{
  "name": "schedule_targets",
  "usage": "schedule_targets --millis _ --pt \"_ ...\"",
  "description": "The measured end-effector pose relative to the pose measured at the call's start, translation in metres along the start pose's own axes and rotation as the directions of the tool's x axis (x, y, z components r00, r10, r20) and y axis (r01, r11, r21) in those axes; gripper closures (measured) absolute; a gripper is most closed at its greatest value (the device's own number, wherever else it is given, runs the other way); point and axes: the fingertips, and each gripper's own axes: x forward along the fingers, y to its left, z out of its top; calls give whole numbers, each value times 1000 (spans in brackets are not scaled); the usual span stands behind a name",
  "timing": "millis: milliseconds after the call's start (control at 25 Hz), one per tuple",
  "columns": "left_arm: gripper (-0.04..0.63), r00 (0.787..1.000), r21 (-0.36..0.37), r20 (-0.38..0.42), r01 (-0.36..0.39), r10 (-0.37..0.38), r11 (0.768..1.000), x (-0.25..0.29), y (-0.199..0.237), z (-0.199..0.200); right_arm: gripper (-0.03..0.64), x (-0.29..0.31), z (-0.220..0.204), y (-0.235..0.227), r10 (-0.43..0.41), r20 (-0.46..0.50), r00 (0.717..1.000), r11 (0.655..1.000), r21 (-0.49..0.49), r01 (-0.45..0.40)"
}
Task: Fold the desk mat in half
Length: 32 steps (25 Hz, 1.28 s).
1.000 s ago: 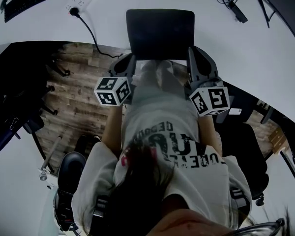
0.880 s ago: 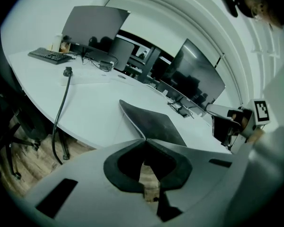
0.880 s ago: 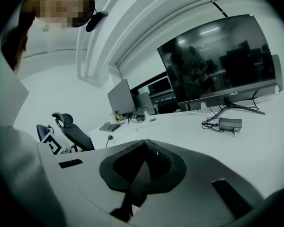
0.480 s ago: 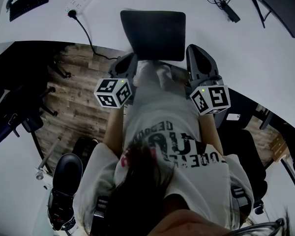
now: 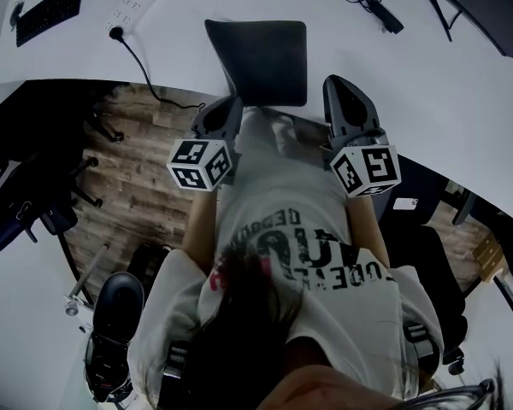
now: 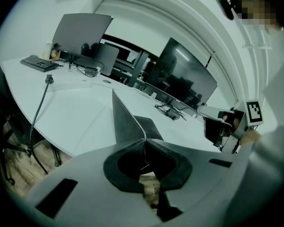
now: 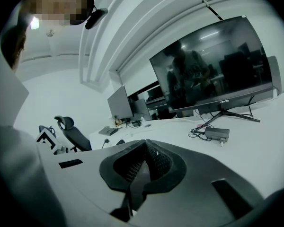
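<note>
Desk mat, dark rectangular sheet (image 5: 261,54), edge pinched upright in L gripper (image 6: 144,145); R gripper (image 7: 144,148) clenched beside it, white desk (image 5: 427,84)

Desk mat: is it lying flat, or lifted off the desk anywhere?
Partly lifted: the left hand-held gripper is shut on the desk mat's near edge, which stands up off the white desk.

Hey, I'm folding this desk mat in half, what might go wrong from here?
Only the left gripper grips the desk mat, at one corner; the right gripper is shut beside it with nothing in its jaws. Lifted this way, the mat may twist and fold crooked. The thin edge might also slip out of the jaws.
</note>
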Motion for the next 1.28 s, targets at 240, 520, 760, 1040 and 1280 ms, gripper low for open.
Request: schedule_targets --millis 240,520,760,1040,1280 --pt "584 999 33 -18 27 -26 999 10 -17 1 618 -4 1 -8 -11 9 1000 1000 13 11" --pt "584 996 53 -43 85 -83 995 24 -42 -1 618 -10 -1 -14 -25 9 1000 999 25 25" --pt "584 991 70 -69 121 -117 990 36 -58 -6 618 -16 -4 -20 -38 8 999 999 32 37" --pt "584 983 80 -101 163 -154 983 50 -78 -9 618 -23 -6 -28 -53 6 999 998 42 52" --pt "584 973 87 -138 199 -186 976 66 -99 -17 618 -30 -8 -36 -68 6 998 996 50 68"
